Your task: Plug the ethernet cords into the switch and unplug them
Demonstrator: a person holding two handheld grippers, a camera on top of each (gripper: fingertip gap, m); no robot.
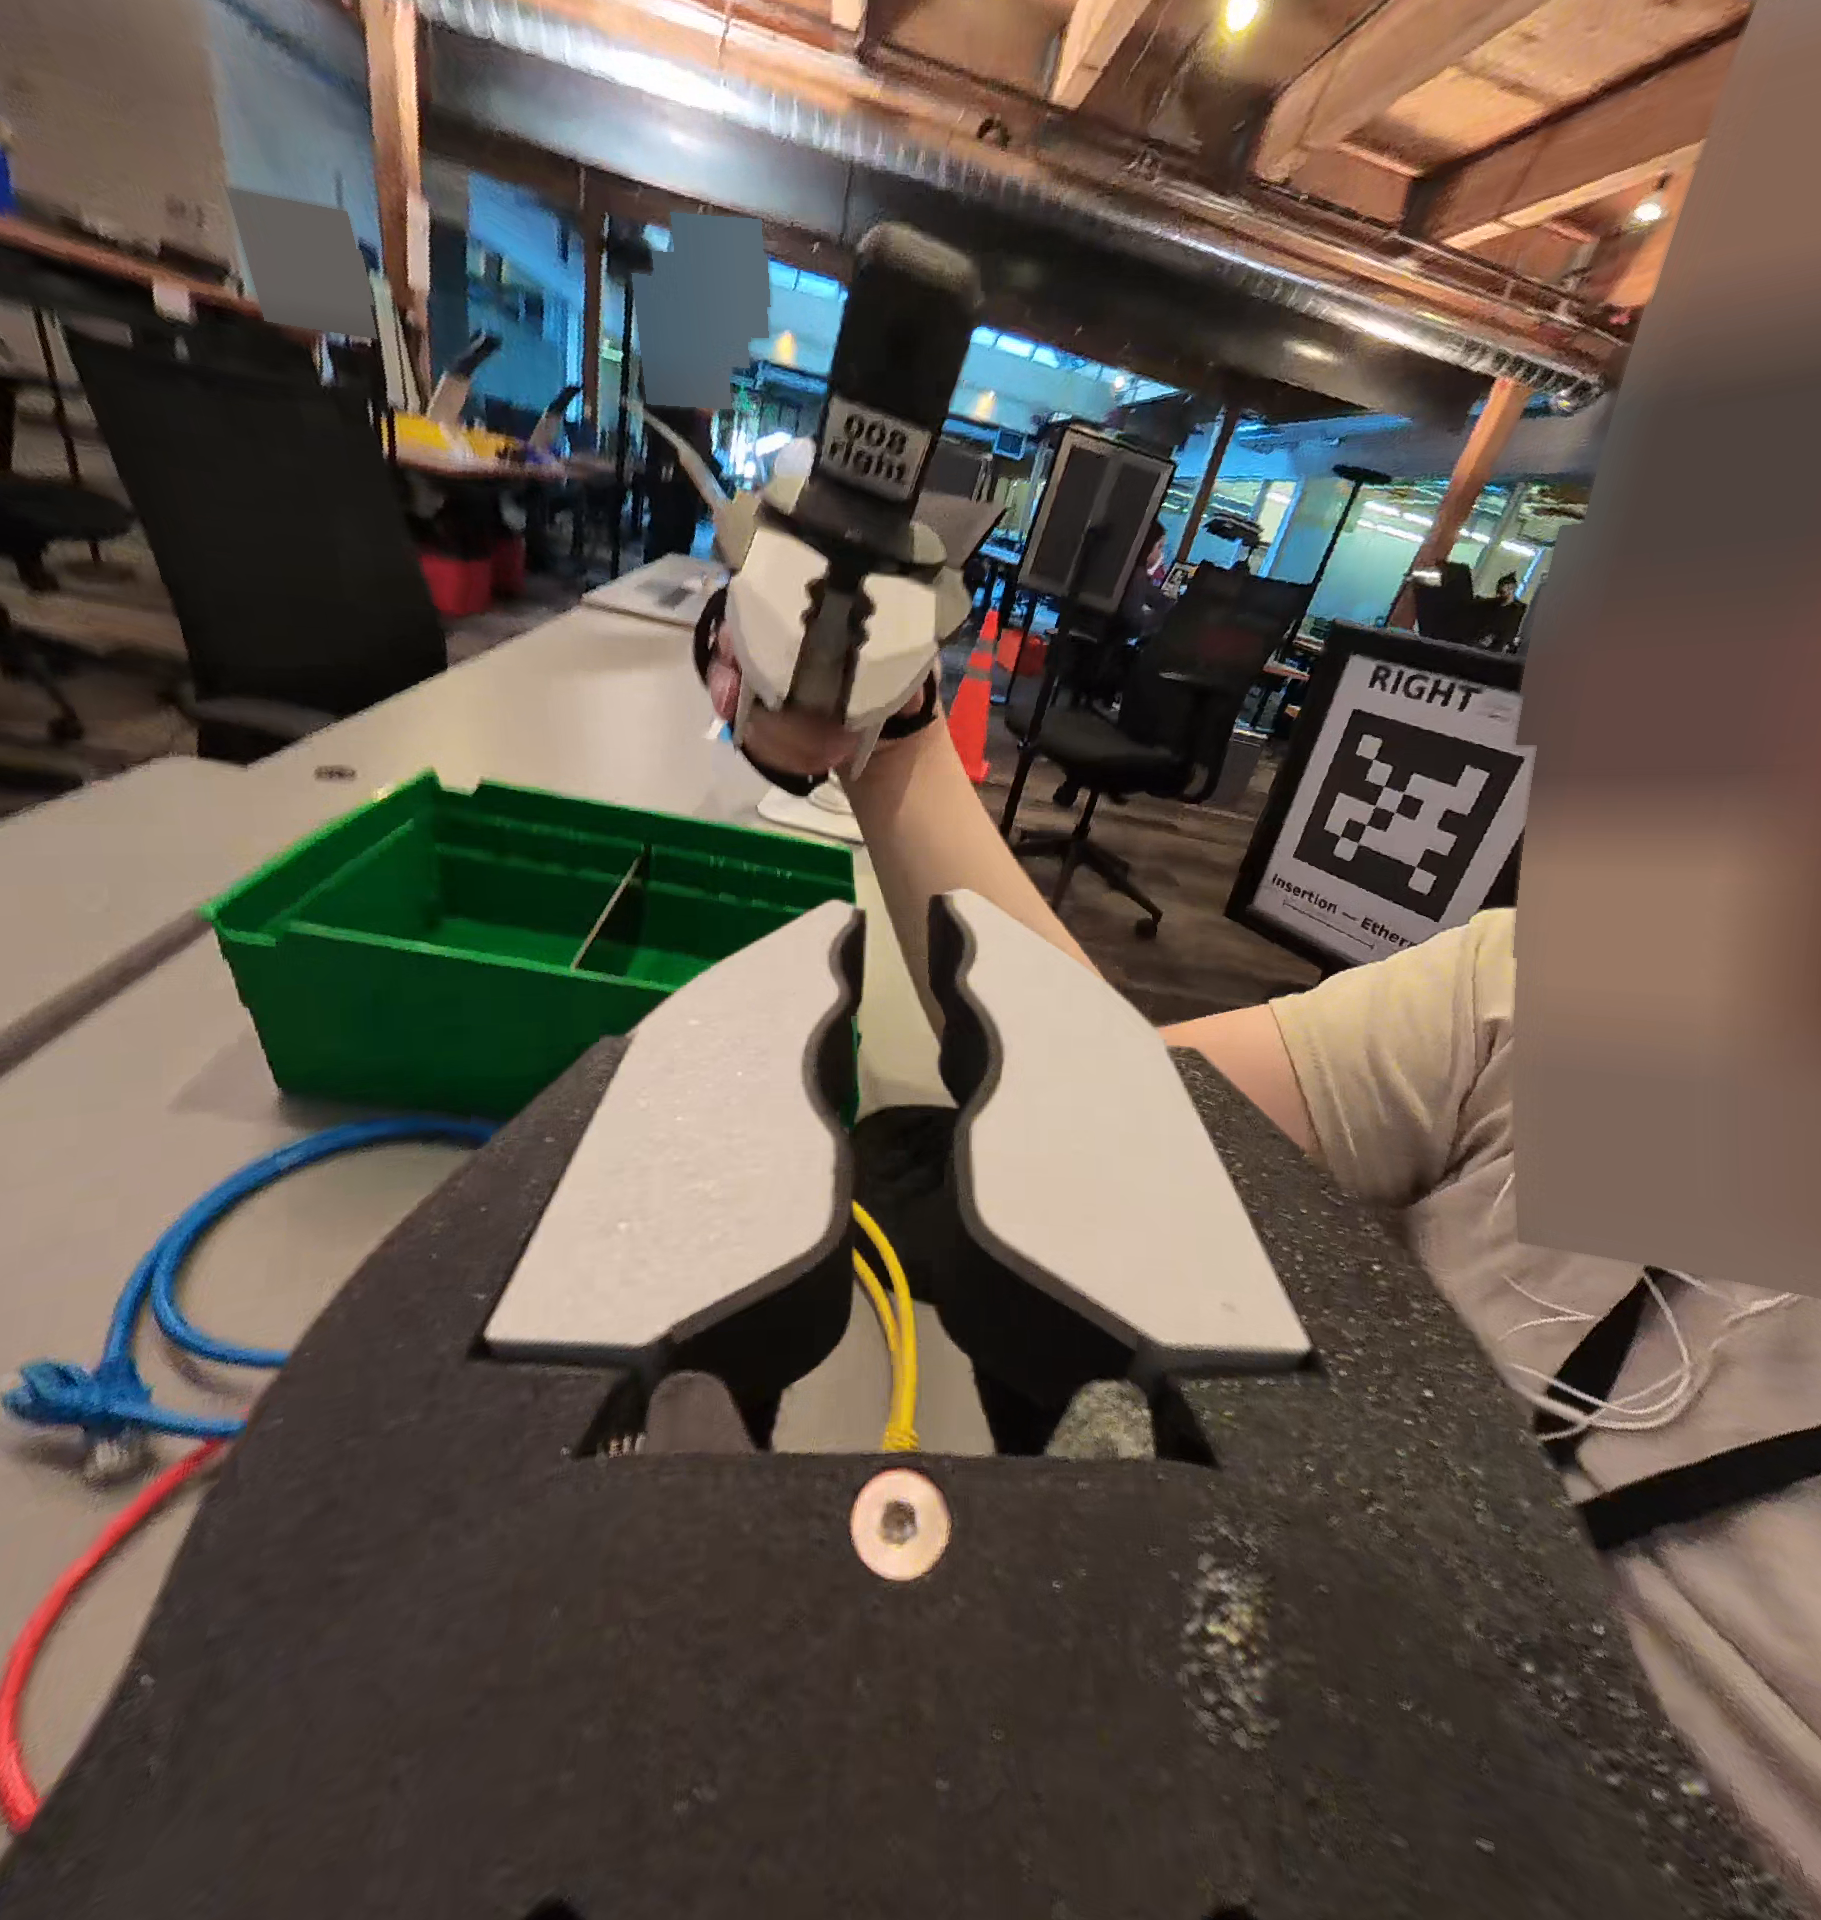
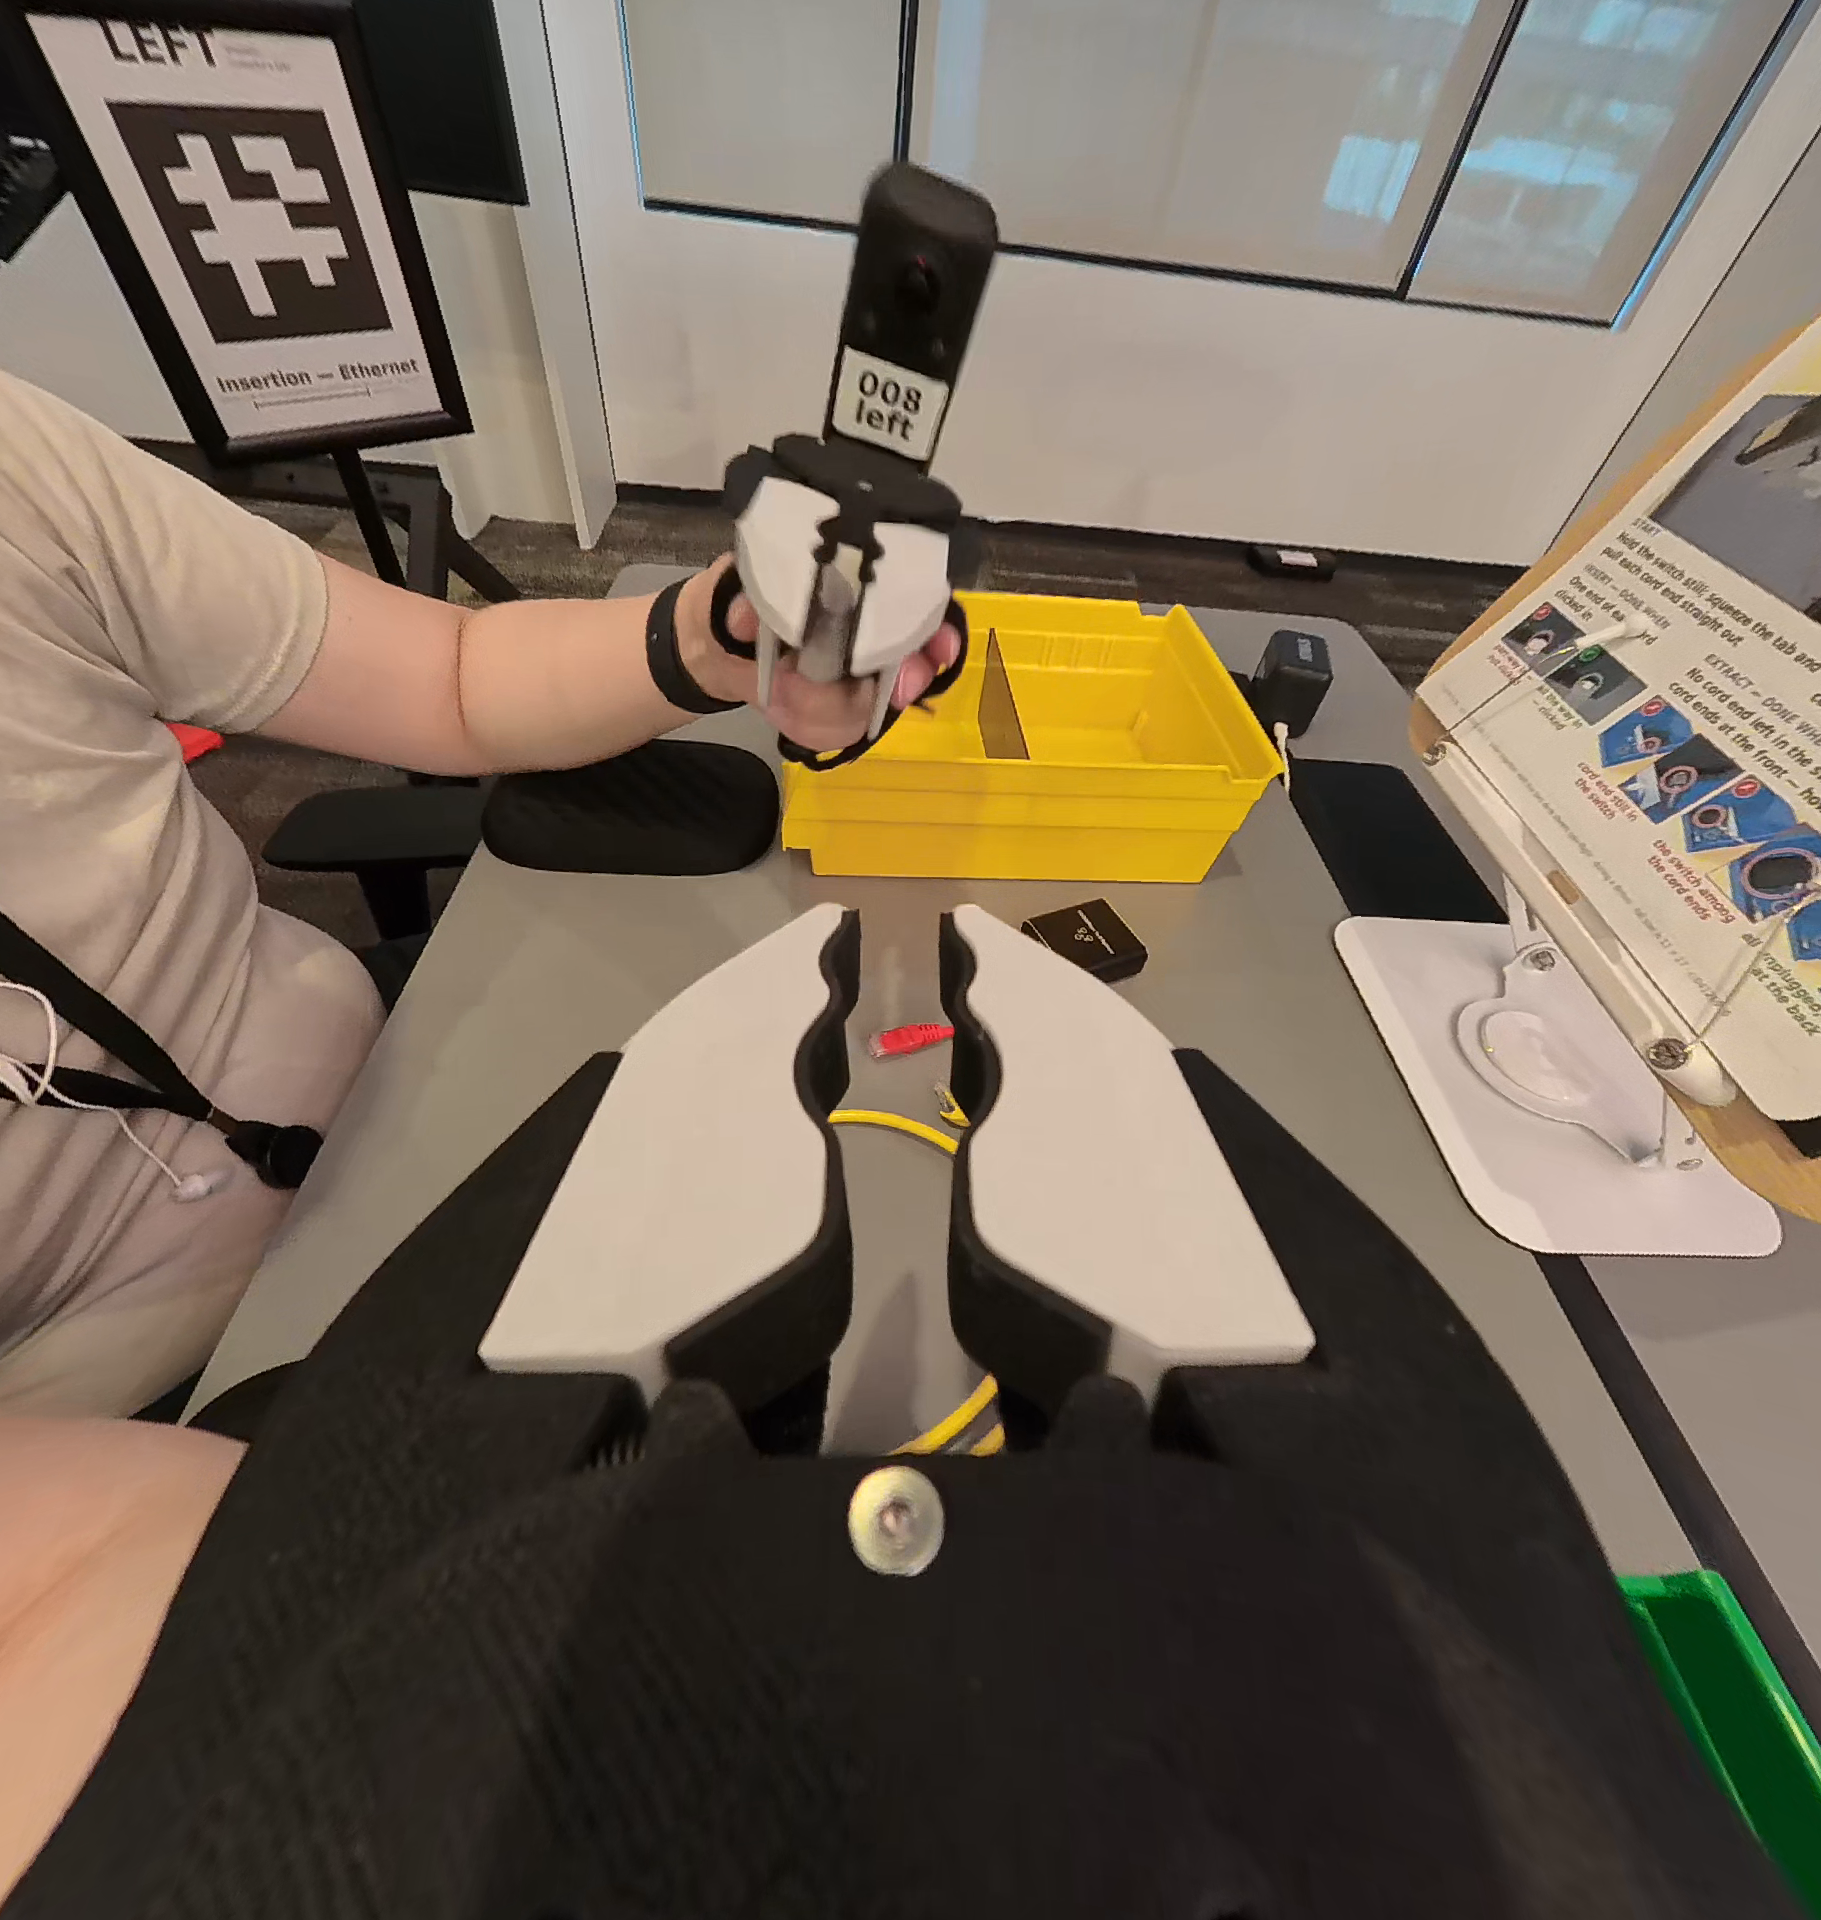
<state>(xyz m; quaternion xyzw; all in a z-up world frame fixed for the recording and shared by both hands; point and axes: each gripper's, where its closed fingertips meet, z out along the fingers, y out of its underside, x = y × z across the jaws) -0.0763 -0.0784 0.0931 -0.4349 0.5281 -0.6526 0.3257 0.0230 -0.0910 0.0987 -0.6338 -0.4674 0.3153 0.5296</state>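
Grippers face each other above the desk (image 2: 594, 997), left gripper (image 1: 898, 925) and right gripper (image 2: 895, 930) both narrowed on nothing, likely a starting pose. Small black switch (image 2: 1085, 948) sits at two o'clock from the right gripper; red cord end (image 2: 908, 1039) and yellow cord (image 2: 890, 1124) lie loose below, unplugged

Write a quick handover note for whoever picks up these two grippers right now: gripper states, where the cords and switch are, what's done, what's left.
Left gripper: raised, jaws narrowly apart, holding nothing.
Right gripper: raised over the table, jaws narrowly apart, holding nothing.
Cords: red plug and yellow cord loose on the table; blue cord coiled near the green bin.
Small black box, probably the switch, sits before the yellow bin, nothing visibly plugged in.
Both bins look empty.
Left: apparently every plug-in and unplug; progress cannot be told.
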